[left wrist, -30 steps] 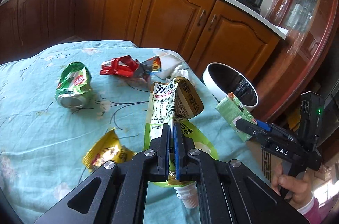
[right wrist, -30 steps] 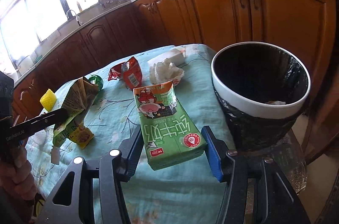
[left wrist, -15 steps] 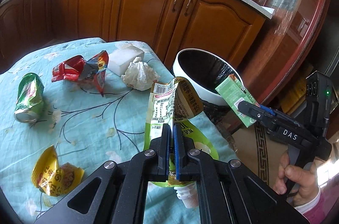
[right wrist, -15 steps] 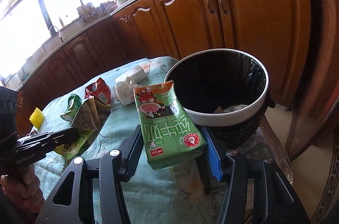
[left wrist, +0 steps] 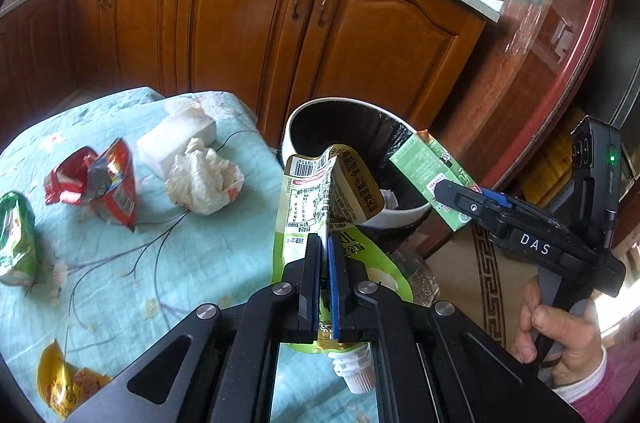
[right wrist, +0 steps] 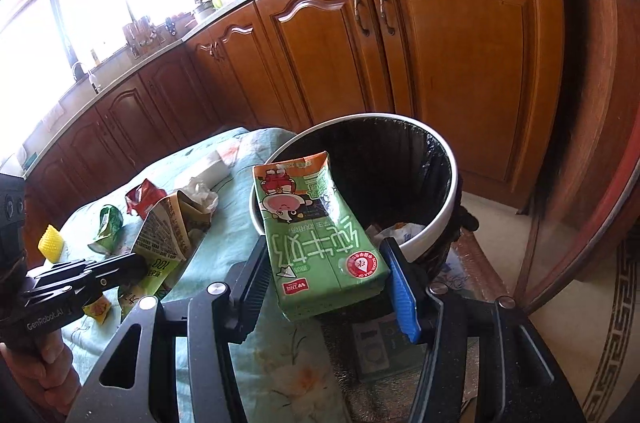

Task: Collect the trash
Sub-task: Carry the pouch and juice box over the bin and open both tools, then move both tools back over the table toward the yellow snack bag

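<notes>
**Two pieces at the bin, plenty left on the table**

So we've got one item in each hand. Our left gripper (left wrist: pixel 325 287) is clamped fully shut on a flattened green pouch (left wrist: pixel 320 199), spout end hanging down under the jaws, and its top edge is up by the rim of the bin (right wrist: pixel 448 159). Our right gripper (right wrist: pixel 328 287) sits about half open with its pads pressed on the sides of a green carton (right wrist: pixel 320 243), which is poking out over the bin's mouth. Nothing's dropped yet; both are in the air.

The bin already has some scraps at the bottom, so we reckon we're partway through.

Left on the tablecloth (left wrist: pixel 224 263): a red wrapper (left wrist: pixel 96 183), a crumpled tissue (left wrist: pixel 204 183), a white block (left wrist: pixel 178 139) behind it, a squashed green can (left wrist: pixel 16 235) and a yellow wrapper (left wrist: pixel 60 383). The yellow thing (right wrist: pixel 51 243) further back, we can't tell what it is.

We'd guess letting go of both comes next, then back for more.
</notes>
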The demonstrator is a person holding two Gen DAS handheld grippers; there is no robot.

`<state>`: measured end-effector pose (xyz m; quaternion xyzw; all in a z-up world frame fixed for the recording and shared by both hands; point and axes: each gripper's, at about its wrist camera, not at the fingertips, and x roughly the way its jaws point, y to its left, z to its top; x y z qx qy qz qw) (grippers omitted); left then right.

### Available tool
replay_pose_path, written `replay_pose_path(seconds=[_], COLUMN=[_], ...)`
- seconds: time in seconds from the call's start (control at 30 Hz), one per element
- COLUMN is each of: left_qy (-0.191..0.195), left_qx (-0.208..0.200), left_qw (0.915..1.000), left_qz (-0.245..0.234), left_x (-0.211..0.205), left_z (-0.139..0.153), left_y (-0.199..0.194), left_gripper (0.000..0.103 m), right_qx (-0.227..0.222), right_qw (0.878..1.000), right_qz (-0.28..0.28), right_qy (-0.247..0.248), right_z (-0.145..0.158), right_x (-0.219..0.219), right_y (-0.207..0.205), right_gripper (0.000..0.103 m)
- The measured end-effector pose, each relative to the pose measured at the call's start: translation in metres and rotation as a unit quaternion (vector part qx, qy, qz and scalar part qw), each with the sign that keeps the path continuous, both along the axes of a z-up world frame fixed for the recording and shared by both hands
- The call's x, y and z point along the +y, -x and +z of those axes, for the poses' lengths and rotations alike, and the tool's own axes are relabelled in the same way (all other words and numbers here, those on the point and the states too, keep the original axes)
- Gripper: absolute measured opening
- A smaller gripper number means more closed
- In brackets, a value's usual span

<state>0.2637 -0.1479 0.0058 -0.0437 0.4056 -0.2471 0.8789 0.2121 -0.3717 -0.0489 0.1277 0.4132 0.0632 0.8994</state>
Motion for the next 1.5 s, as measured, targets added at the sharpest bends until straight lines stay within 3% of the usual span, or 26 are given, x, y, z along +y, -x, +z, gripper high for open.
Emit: replay_pose_path(seconds=[0.7,1.07,1.13,1.2,1.23,1.5], left_qy=[-0.045,-0.048,-0.051,-0.051,-0.047,-0.014], left_qx=[0.014,0.025,0.028,0.025,0.021,0.016], left_qw=[0.9986,0.9982,0.9980,0.9983,0.9987,0.9997], left_qz=[-0.023,-0.026,-0.023,-0.012,-0.009,0.015], left_x=[-0.080,-0.098,-0.100,-0.097,-0.094,-0.057], left_z=[-0.008,-0.015,-0.016,-0.015,-0.014,-0.013], left_y=[-0.097,-0.121,-0.123,-0.121,-0.119,-0.087], left_gripper=[0.002,0.003,0.015,0.048,0.053,0.056], right_qx=[0.037,0.055,0.057,0.056,0.057,0.041], right_qw=[0.998,0.998,0.998,0.998,0.998,0.999], right_qz=[0.005,0.005,0.010,0.009,0.008,-0.004], right_qy=[0.049,0.026,0.018,0.014,0.013,-0.011], right_z=[-0.015,-0.025,-0.026,-0.026,-0.027,-0.021], right_x=[-0.025,-0.037,-0.038,-0.038,-0.038,-0.041], right_y=[-0.062,-0.078,-0.079,-0.079,-0.078,-0.061], right_gripper=[0.055,0.055,0.056,0.056,0.058,0.068])
